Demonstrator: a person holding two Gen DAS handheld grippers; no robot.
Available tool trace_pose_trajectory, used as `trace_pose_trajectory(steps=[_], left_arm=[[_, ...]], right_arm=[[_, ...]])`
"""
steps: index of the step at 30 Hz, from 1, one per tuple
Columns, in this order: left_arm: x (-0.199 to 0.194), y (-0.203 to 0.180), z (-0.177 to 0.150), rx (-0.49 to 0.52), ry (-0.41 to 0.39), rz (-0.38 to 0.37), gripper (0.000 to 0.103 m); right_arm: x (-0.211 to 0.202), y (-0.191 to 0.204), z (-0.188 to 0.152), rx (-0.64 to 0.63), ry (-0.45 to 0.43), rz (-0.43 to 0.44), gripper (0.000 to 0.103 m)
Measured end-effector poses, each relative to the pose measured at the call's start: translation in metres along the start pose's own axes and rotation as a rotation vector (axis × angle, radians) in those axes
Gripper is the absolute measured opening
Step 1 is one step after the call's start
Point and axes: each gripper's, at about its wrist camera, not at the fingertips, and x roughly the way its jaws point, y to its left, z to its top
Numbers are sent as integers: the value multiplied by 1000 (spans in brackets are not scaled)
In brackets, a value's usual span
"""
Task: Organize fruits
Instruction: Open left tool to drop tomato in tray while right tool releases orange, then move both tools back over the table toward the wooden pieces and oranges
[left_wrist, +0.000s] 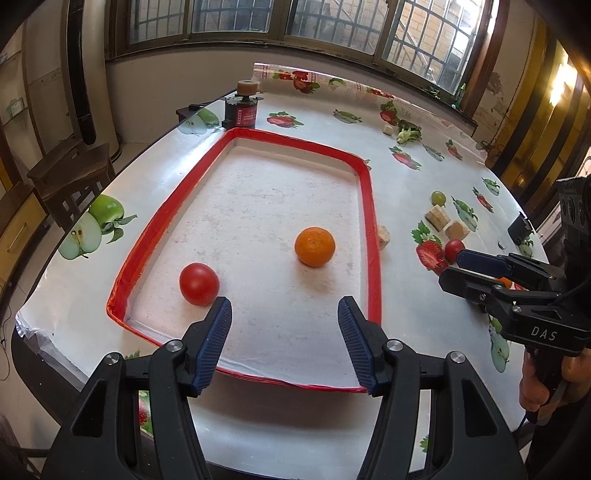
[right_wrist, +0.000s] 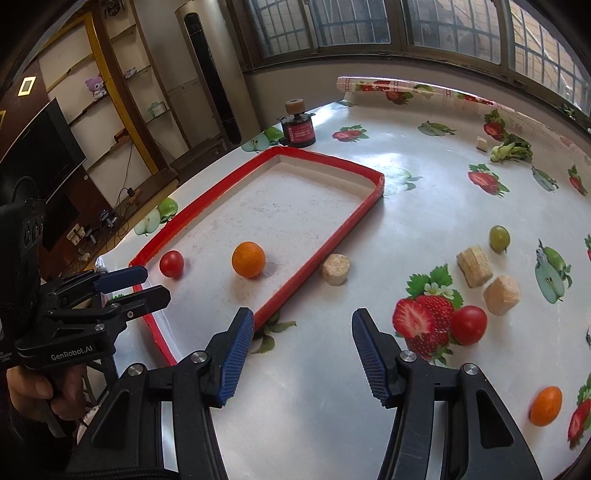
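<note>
A red-rimmed tray (left_wrist: 373, 206) (right_wrist: 325, 254) holds a red tomato (left_wrist: 199, 284) (right_wrist: 171, 263) and an orange (left_wrist: 314, 246) (right_wrist: 248, 259). My left gripper (left_wrist: 284, 310) (right_wrist: 138, 282) is open and empty over the tray's near end, just right of the tomato. My right gripper (right_wrist: 303, 325) (left_wrist: 452, 267) is open and empty above the tablecloth, right of the tray. On the cloth lie a small red tomato (right_wrist: 469, 325) (left_wrist: 454, 249), a green grape (right_wrist: 499, 238) (left_wrist: 438, 197) and a small orange fruit (right_wrist: 546, 405).
Beige blocks (right_wrist: 474, 266) (right_wrist: 501, 294) (right_wrist: 335, 268) lie on the cloth, one against the tray's right rim. A green vegetable (right_wrist: 511, 151) and a small block lie far right. A dark jar (right_wrist: 299, 131) stands behind the tray. The table edge is on the left.
</note>
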Motion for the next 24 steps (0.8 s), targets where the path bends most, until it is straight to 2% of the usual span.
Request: trace_pose_trajectory(steps=[12,24], left_arm=[[-5,-46,-9,72,11,-66,59],[1,-89,-17,142,43,-128,59]], right_arm=[[-43,-41,-44,60,-19,-81,60],[-73,-94,-82,185,-30,-152,63]])
